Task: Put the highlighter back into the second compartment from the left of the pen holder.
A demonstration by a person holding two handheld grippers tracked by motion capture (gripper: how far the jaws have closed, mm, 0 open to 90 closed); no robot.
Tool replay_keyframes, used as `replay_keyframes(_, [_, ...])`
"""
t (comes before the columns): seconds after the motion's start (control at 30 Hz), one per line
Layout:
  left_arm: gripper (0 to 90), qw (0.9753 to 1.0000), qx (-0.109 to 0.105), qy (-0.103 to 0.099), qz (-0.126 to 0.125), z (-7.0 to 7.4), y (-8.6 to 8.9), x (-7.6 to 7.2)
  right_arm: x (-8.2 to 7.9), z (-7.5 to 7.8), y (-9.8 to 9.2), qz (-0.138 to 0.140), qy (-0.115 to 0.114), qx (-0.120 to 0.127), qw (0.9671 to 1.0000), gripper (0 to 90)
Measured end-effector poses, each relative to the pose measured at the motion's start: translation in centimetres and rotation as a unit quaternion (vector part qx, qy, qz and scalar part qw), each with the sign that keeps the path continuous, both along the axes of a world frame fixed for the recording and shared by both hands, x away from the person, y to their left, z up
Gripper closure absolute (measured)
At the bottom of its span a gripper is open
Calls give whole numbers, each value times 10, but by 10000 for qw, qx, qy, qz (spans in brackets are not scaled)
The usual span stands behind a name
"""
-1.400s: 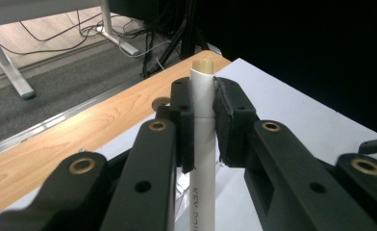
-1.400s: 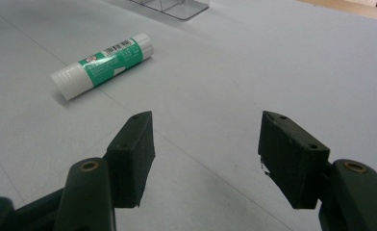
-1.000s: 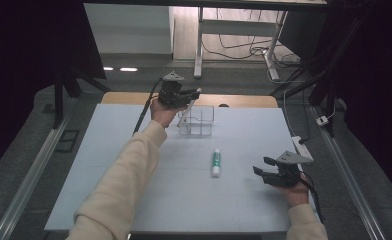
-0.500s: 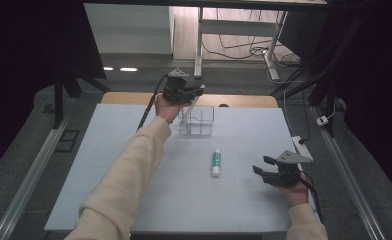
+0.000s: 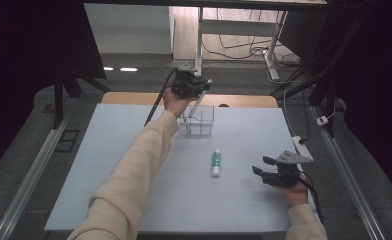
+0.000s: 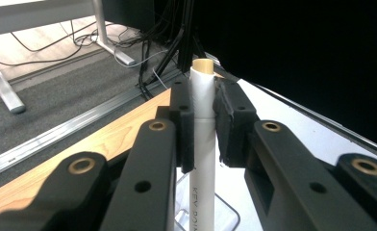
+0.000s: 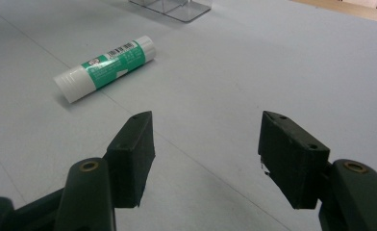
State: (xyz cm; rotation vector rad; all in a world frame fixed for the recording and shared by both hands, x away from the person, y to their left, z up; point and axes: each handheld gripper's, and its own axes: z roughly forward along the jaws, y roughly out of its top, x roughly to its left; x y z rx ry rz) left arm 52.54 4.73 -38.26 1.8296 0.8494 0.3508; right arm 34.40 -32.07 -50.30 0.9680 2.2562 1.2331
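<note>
Lifted slightly and tilted since a second ago: white pen, pinched between left gripper jaws, lower end over clear box. Green glue stick flat on table, near side of box. Right gripper near the stick, jaws spread, holding nothing.

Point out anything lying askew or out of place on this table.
The glue stick lies flat on its side on the table, outside the clear holder. The left gripper holds a white pen over that holder.
</note>
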Motion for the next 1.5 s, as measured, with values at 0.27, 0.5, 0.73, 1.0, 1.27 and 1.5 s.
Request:
replay_keyframes(0.27, [782, 9998, -119, -65, 121, -5, -3, 12, 0, 0, -1, 28, 10, 47, 10000, 374])
replay_keyframes(0.5, [748, 9998, -96, 26, 180, -11, 2, 14, 0, -1, 1, 58, 34, -19, 10000, 374])
replay_keyframes(0.73, [580, 9999, -29, 115, 36, -12, 11, 6, 0, 0, 0, 22, 17, 3, 10000, 374])
replay_keyframes(1.0, [531, 9995, 93, 218, -186, -14, 20, -6, 0, 1, -2, 19, 22, 63, 10000, 374])
replay_keyframes(1.27, [512, 9984, 179, 329, -425, -19, 29, -26, 1, -2, -3, 20, 78, 55, 10000, 374])
replay_keyframes(1.5, [502, 9971, 279, 367, -605, -34, 45, -54, 1, -2, -2, 24, 66, 64, 10000, 374])
